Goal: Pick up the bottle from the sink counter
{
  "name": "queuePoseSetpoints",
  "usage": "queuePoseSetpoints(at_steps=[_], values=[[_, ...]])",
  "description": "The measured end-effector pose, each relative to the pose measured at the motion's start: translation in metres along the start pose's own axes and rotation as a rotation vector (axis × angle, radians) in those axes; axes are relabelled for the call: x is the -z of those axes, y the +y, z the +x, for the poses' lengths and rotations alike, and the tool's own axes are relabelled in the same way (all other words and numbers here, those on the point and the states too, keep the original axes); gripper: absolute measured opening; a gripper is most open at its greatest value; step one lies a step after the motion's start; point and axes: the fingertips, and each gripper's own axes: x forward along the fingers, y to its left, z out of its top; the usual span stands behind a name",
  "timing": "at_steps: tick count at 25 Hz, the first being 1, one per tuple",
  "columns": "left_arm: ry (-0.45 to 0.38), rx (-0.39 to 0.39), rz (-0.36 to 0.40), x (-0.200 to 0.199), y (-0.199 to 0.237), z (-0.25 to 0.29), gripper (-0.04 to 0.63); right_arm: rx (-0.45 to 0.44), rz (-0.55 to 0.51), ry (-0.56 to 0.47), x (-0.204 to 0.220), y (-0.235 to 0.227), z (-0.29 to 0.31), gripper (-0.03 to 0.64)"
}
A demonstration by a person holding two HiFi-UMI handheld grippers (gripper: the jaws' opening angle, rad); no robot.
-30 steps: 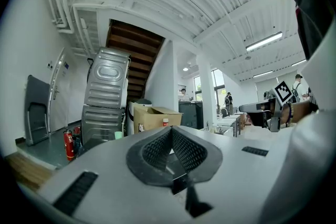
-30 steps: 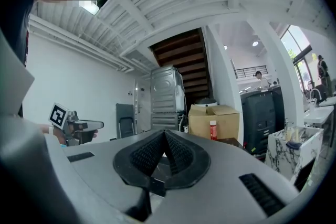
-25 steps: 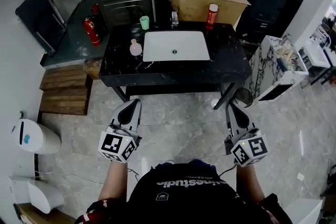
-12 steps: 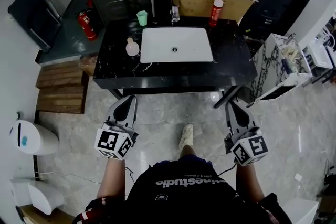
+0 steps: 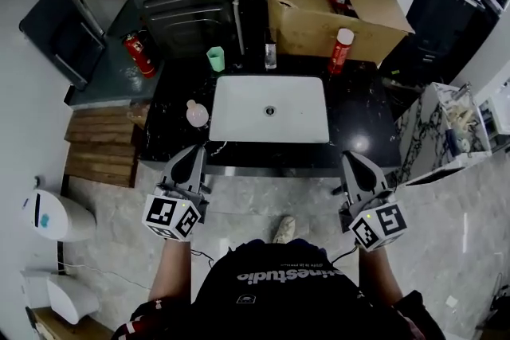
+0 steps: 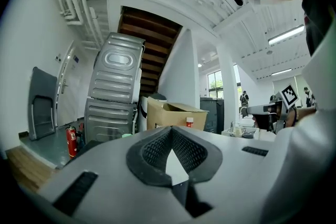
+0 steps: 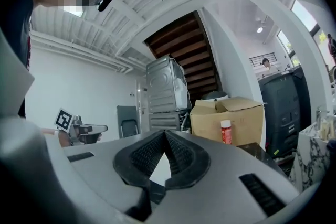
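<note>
The red bottle [image 5: 341, 50] with its white cap stands upright at the back right of the black counter [image 5: 362, 119]. It is just in front of the open cardboard box [image 5: 319, 12] and to the right of the white sink [image 5: 269, 109]. A small pink bottle [image 5: 197, 113] sits on the counter just left of the sink, and a green cup [image 5: 215, 58] stands at the back left.

Your left gripper [image 5: 195, 159] hovers at the counter's front edge near the pink bottle, its jaws pressed together with nothing between them. Your right gripper [image 5: 353, 162] is at the front edge on the other side, jaws likewise closed and empty, well apart from the red bottle.

A red fire extinguisher [image 5: 137, 54] stands off the counter's left end.
</note>
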Motion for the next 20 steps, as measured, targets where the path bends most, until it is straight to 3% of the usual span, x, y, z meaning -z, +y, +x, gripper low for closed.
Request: queuePoseSetpoints(at_steps=[5, 10, 15, 20], values=[[0.022, -0.069, 0.045, 0.0, 0.019, 0.047, 0.014, -0.051, 0.007, -0.004, -0.008, -0.041, 0.047, 0.038], [0.094, -0.103, 0.072, 0.018, 0.052, 0.073, 0.017, -0.068, 0.036, 0.007, -0.006, -0.051, 0.077, 0.038], [0.143, -0.105, 0.071, 0.051, 0.092, 0.101, 0.144, -0.048, 0.039, 0.023, -0.002, -0.053, 0.1, 0.038], [0.252, -0.115, 0.042, 0.119, 0.147, 0.125, 0.304, -0.015, 0.012, 0.048, -0.002, -0.044, 0.115, 0.038]])
